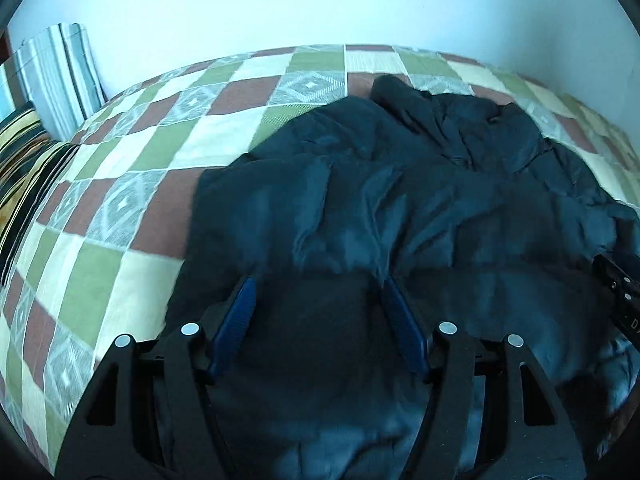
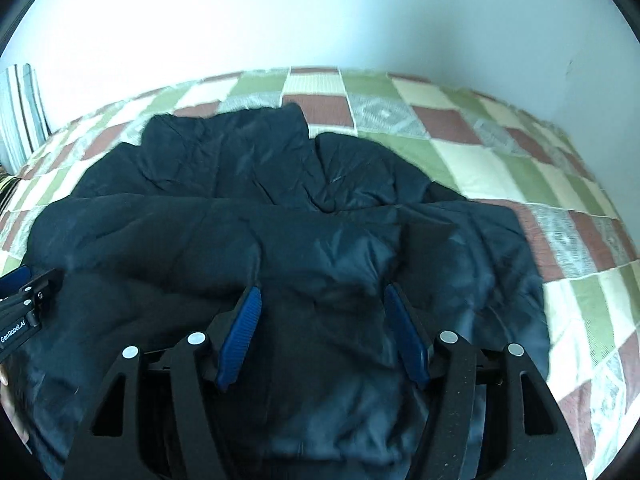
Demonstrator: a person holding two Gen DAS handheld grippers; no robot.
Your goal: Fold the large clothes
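A large dark navy puffy jacket [image 1: 400, 200] lies spread and crumpled on the checkered bed; it also fills the middle of the right wrist view [image 2: 280, 208]. My left gripper [image 1: 318, 284] is open, its blue-padded fingers [image 1: 240, 312] wide apart just above the jacket's near left part, holding nothing. My right gripper [image 2: 320, 294] is open too, fingers [image 2: 404, 328] spread over the jacket's near right part. Each gripper shows at the edge of the other's view: the right one [image 1: 620, 296], the left one [image 2: 24, 304].
The bed is covered by a quilt [image 1: 132, 184] of green, brown and cream squares. A striped pillow [image 1: 56, 76] leans on the white wall at the far left, with a dark striped cushion [image 1: 24, 168] beside it. The wall [image 2: 320, 20] runs behind the bed.
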